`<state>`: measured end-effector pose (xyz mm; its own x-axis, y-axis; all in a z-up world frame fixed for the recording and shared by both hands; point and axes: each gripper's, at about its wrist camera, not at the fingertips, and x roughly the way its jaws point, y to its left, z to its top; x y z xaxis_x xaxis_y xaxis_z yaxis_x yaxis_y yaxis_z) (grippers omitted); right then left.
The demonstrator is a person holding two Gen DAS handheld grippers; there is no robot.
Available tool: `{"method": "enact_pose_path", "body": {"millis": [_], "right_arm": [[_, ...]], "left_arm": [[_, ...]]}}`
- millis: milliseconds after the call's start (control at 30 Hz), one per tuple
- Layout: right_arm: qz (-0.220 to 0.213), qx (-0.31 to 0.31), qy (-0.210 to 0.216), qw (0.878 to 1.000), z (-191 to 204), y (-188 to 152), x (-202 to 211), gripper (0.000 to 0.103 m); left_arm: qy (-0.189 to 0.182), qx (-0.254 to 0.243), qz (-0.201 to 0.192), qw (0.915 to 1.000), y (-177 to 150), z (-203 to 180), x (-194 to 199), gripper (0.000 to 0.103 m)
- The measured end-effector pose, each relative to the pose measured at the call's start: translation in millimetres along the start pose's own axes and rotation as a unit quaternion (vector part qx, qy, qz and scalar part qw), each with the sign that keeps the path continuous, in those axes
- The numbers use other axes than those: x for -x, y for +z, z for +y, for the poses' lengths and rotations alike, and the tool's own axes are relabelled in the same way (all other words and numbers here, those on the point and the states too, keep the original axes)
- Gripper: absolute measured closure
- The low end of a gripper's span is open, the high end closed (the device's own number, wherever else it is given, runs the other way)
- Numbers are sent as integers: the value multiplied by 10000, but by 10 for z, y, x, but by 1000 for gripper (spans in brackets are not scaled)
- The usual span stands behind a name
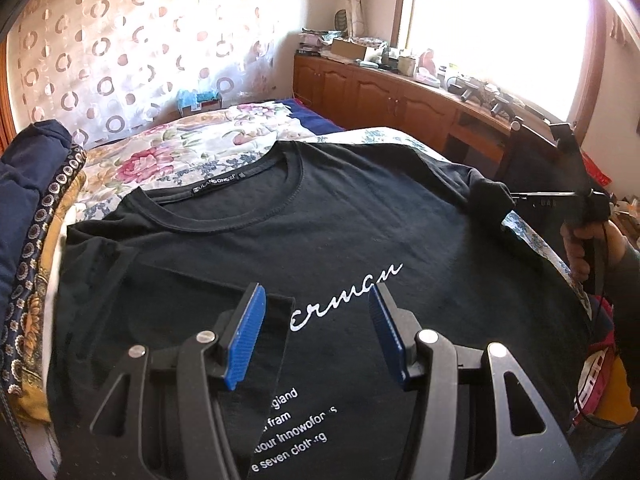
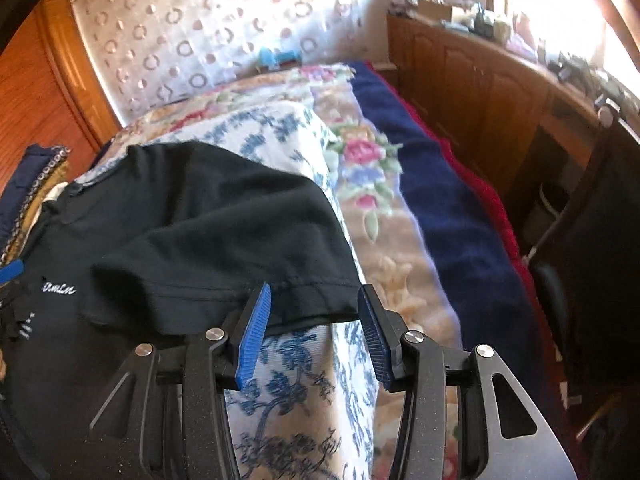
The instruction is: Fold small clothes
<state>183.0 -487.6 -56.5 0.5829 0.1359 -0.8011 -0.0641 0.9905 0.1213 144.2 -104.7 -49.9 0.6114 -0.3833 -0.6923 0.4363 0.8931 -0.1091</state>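
Two spread grippers over a black T-shirt [image 1: 248, 240] laid face up on a blue-flowered cloth [image 2: 304, 392], ready for the side folds.

In the left wrist view the shirt fills the centre of the frame, collar toward the top, flat so its edges can be folded in; the left gripper [image 1: 318, 336] hovers at lower centre over the white lettering, pads apart, holding nothing. In the right wrist view the right gripper [image 2: 316, 332] sits at lower centre with the sleeve [image 2: 224, 248] hem between its parted blue pads, unpinched, probably lined up to take it.
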Motion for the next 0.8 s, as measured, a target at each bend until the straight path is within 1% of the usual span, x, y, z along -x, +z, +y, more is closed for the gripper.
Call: {"method": "enact_pose_path", "body": {"millis": [67,133,167,200,233,267,300,400,567,700,800], "right_arm": [[19,-116,121,9999,-57,17,-4,60],[0,-158,322,9994,-73,27,3,83],[-30,-104,363,9993,-55,30,17,85],[-45,-25,283,9996,-34,33,26,90],[-73,61,179,9998,-21,37,35,97],[-102,117,116,9998,-16,39,50,99],[-135,136,101,9998,-24,40,68,101],[-346,201,-35,9992,-38,68,166,101],[-799,436,93,9958,121,226,404,101],[-1101,899,412,9890,492,418,602,101],[-1230,1413,804,9790,938,588,672,101]], "left_arm": [[9,20,23,10000,-18,6,-13,49],[23,46,49,10000,-37,15,-28,49],[28,62,57,10000,-47,23,-34,49],[33,82,59,9999,-55,28,-32,49],[37,96,59,9999,-58,28,-30,50],[40,108,54,9999,-61,32,-26,50],[46,115,45,9999,-66,35,-17,50],[90,141,8,9999,-71,43,3,50],[160,201,-54,9997,-71,86,53,49],[211,267,-106,9994,-93,133,112,49],[270,340,-154,9989,-109,171,166,49]]}}
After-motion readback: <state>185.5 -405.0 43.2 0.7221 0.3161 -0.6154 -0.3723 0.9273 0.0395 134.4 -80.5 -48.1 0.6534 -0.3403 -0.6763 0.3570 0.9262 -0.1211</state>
